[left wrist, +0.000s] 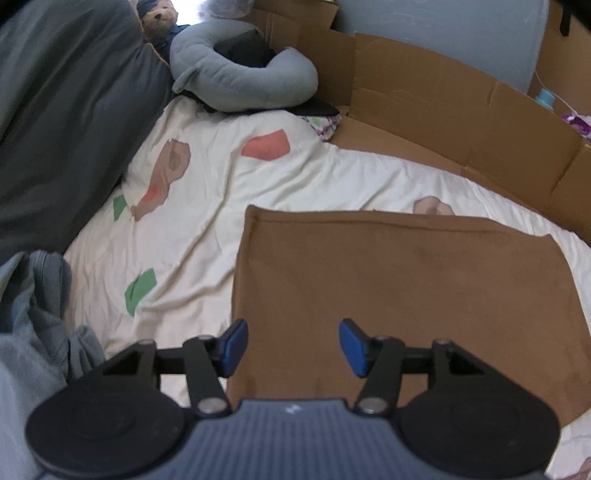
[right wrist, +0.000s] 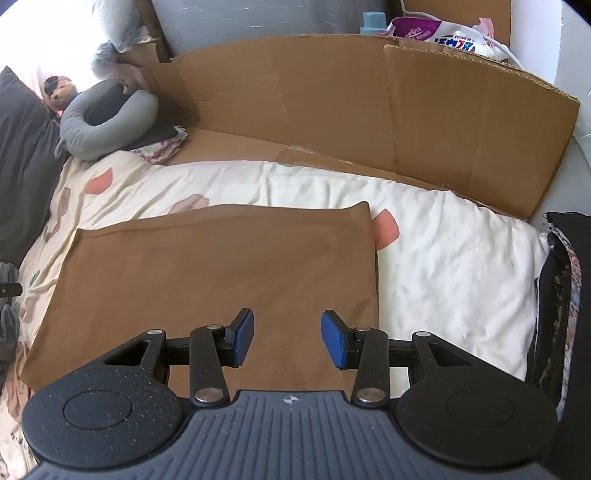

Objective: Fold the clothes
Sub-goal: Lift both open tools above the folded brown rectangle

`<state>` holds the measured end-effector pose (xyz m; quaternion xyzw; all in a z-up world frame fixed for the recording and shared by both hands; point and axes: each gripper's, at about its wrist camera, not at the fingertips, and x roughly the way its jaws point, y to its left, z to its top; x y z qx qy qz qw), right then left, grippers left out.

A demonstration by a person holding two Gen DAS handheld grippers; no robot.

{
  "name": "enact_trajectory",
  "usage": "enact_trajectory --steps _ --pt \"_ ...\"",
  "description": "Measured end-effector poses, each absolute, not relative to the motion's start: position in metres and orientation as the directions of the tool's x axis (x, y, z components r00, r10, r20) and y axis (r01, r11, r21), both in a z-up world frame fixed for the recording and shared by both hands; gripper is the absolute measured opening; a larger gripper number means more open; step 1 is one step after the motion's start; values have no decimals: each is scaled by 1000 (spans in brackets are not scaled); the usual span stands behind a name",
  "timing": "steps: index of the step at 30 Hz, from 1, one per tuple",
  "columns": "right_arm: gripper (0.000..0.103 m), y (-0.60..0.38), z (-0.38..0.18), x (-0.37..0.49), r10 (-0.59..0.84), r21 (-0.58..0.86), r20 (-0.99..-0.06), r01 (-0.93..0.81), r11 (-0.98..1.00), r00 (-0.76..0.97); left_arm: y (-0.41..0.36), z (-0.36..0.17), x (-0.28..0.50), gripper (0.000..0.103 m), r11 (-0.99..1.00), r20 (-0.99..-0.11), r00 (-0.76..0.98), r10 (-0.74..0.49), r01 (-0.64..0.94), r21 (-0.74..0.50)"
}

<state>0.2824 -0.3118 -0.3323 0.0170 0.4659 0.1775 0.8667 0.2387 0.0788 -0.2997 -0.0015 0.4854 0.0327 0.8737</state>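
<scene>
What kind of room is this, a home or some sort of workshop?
Most likely a bedroom in a home. A brown cloth lies flat on a bed's cream patterned quilt, with a grey curved pillow and a teddy bear at the head, and flattened cardboard along the far side.

One legible marking: the word "POWER", printed upside down on a white and purple bag (right wrist: 439,35) at the far right, behind the cardboard wall (right wrist: 332,96). The larger red and blue lettering beneath it cannot be read.
</scene>
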Motion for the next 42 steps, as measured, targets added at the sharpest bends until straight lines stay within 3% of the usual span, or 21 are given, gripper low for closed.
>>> enact_trajectory --steps 6,22,29,38,42 --pt "55 -307 -338 260 321 175 -811 -320 931 489 57 -315 220 62 997 -862 504 43 -73 6" --pt "56 -294 -398 215 341 175 -834 -379 909 435 -11 -372 186 62 999 -893 449 -43 16 -40" --pt "55 -302 -423 199 267 95 -864 -384 918 426 -38 -386 178 62 995 -901 422 -98 64 -79" --pt "55 -337 -439 185 239 95 -883 -345 934 404 -61 -389 168 62 988 -901 410 -140 124 -97" --pt "54 -342 -440 178 225 76 -884 -348 934 410 -68 -392 164 53 982 -901 396 -175 132 -133"
